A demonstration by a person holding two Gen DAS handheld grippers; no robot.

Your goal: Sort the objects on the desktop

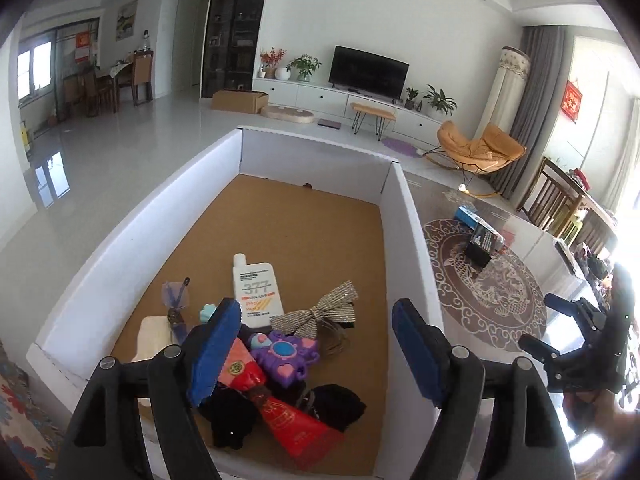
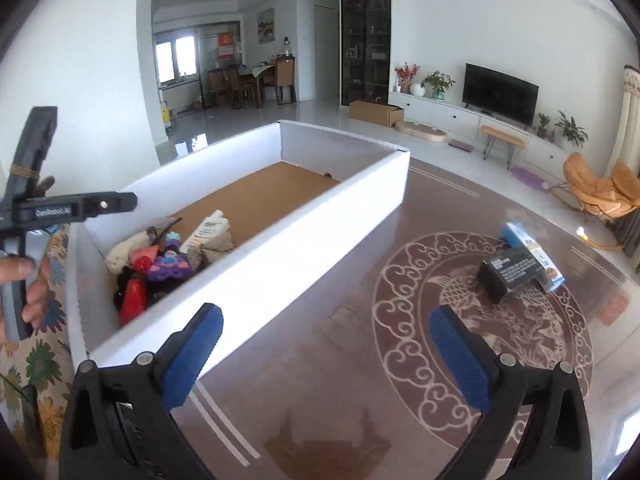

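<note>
Both grippers hanging wide-jawed and empty, left gripper (image 1: 316, 348) over the pile in the white box (image 1: 404, 216); red tube (image 1: 296, 420) there looking light, soft, slick, so I'd be pinching across its flat crimped end.

Items piled in box (image 1: 404, 216) near end; cartons (image 2: 520, 264) on table (image 2: 340, 320) right of box.
</note>
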